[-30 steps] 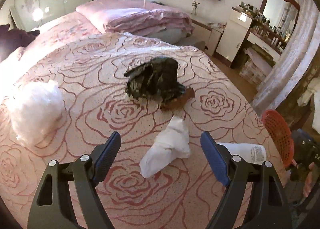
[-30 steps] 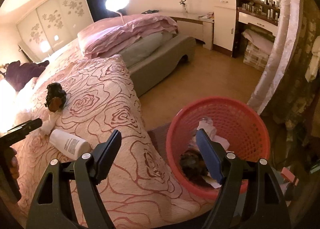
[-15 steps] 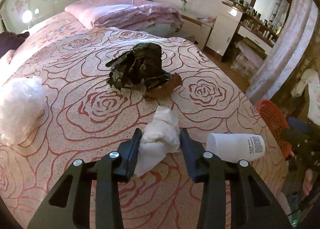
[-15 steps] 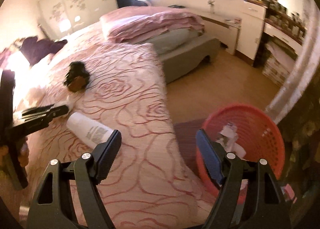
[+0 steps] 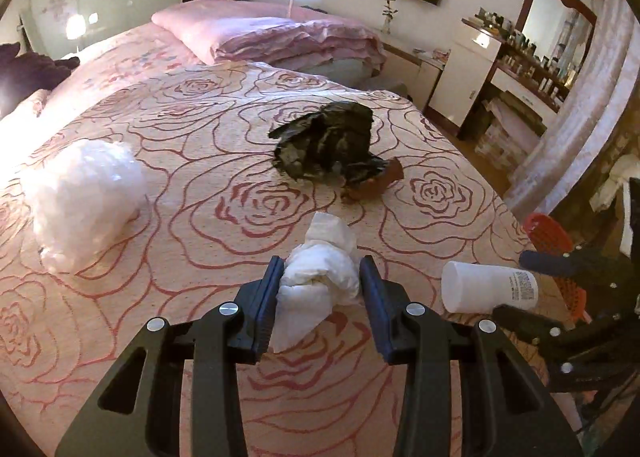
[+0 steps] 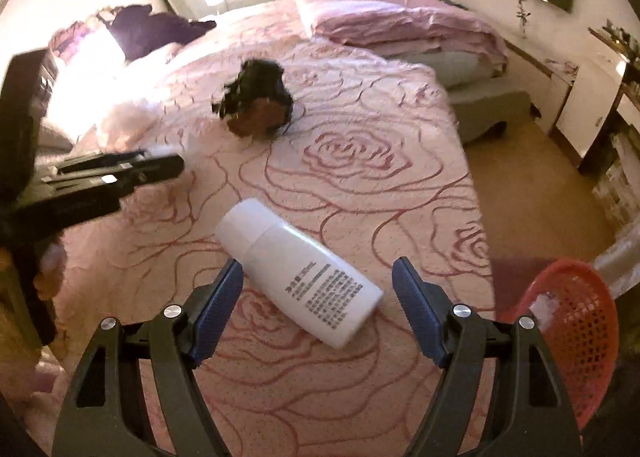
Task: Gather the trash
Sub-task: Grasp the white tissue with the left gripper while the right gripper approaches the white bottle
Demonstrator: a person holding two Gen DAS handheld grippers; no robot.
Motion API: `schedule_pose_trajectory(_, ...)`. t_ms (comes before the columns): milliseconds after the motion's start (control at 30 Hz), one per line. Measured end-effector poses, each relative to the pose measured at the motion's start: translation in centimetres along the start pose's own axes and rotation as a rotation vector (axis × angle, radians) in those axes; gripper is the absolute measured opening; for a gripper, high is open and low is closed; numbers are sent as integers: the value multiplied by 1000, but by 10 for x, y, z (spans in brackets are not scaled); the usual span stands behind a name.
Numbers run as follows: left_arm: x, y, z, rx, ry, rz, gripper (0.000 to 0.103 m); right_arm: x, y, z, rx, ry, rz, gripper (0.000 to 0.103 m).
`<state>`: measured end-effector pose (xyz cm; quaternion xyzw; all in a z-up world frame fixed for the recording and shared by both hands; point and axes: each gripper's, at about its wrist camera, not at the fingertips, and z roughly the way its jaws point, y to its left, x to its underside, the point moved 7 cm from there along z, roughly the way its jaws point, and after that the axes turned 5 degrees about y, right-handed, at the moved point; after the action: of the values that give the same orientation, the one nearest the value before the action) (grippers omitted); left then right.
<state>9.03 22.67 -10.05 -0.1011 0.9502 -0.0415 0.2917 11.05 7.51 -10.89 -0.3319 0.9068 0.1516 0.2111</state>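
My left gripper (image 5: 320, 273) is shut on a crumpled white tissue wad (image 5: 320, 277) that rests on the rose-patterned bedspread (image 5: 200, 217). Beyond it lies a crumpled black bag (image 5: 328, 141) over a brown scrap (image 5: 374, 185). A ball of clear plastic wrap (image 5: 82, 203) sits at the left. A white bottle (image 6: 296, 273) lies on its side near the bed's edge, between the open fingers of my right gripper (image 6: 318, 277), which hovers just short of it. The same bottle (image 5: 488, 287) shows in the left wrist view with the right gripper (image 5: 528, 285) beside it. The left gripper (image 6: 160, 165) appears at the left of the right wrist view.
A red mesh basket (image 6: 576, 329) with paper in it stands on the floor off the bed's corner. Folded pink bedding (image 5: 280, 37) lies at the head of the bed. A white cabinet (image 5: 464, 77) and a cluttered dresser stand by the right wall.
My left gripper closed on the tissue wad. My right gripper swung left from over the red basket to the bed and now frames the white bottle.
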Motion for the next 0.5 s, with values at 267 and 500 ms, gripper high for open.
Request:
schedule_pose_trajectory(267, 1, 9, 1, -1, 3, -20, 38, 22, 11, -6, -68, 59, -24, 74)
schedule_pose_trajectory(500, 2, 12, 1, 3, 5, -29, 38, 24, 16, -13, -74, 58, -20, 74)
